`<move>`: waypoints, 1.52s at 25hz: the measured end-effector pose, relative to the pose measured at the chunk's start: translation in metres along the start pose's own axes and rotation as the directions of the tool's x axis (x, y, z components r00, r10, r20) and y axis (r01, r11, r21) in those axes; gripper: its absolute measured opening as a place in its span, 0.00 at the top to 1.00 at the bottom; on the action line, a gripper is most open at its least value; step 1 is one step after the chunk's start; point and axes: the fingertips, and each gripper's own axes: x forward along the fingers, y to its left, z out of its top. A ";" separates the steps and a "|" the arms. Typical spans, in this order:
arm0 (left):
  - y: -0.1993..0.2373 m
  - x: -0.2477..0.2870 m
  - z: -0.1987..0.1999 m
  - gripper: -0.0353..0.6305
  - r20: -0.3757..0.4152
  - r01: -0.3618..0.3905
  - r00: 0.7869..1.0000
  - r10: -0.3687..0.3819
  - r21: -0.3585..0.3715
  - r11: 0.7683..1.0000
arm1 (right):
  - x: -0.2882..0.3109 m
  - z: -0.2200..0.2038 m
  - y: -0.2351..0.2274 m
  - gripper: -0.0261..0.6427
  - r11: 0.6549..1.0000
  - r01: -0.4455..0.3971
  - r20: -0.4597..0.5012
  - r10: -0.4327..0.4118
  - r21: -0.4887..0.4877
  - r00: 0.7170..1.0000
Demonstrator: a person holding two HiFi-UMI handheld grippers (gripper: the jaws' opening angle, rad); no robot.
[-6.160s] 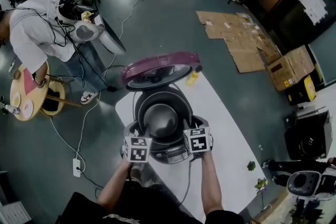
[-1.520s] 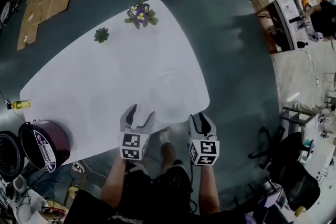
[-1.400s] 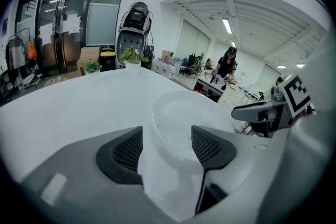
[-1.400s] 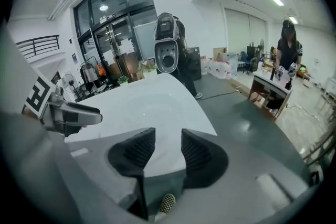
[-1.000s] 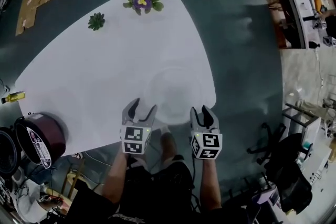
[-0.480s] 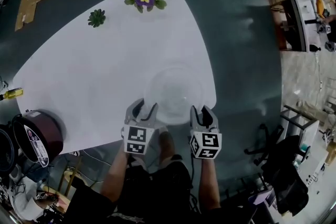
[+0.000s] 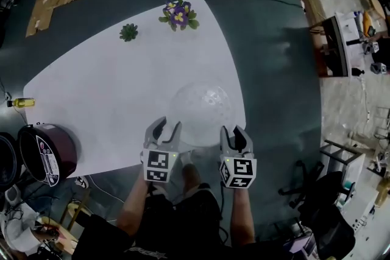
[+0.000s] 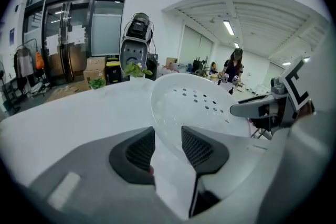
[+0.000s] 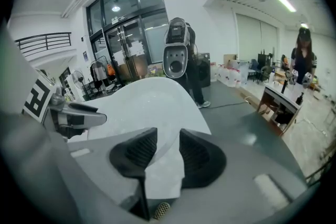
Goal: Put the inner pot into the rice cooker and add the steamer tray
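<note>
Field notes, near to far.

- The near rim of the steamer tray [image 8: 205,107] is being clamped between the pads of the left gripper [image 8: 168,132]. Its jaws have just been closing, with the rim between them.
- The tray's opposite rim is being clamped the same way by the right gripper [image 9: 168,134]. Its jaws have also just been closing on the rim.
- The tray, translucent white and dotted with small holes, is being held between and just ahead of the two grippers. It is being kept above the near edge of the white table [image 7: 122,82].
- Well out to the left of the left gripper, the dark purple rice cooker [image 7: 46,155] is being noted at the table's edge. A small yellow bottle [image 7: 21,103] is lying beyond it.
- Far ahead of both grippers, a small green plant [image 7: 128,31] and a flowering plant [image 7: 178,14] are being noted at the table's far end.
</note>
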 end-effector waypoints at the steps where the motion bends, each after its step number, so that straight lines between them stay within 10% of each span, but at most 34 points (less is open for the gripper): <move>1: 0.002 -0.007 0.007 0.69 0.015 -0.011 1.000 0.011 -0.001 1.000 | -0.004 0.008 0.003 0.76 1.000 -0.007 0.014 0.007 -0.010 1.000; 21: 0.071 -0.162 0.073 0.70 0.271 -0.263 0.922 0.277 -0.089 0.961 | -0.054 0.128 0.127 0.76 0.949 -0.177 0.227 0.239 -0.261 0.944; 38: 0.193 -0.322 0.029 0.71 0.312 -0.483 0.779 0.544 -0.255 0.838 | -0.062 0.162 0.333 0.76 0.804 -0.366 0.214 0.505 -0.468 0.836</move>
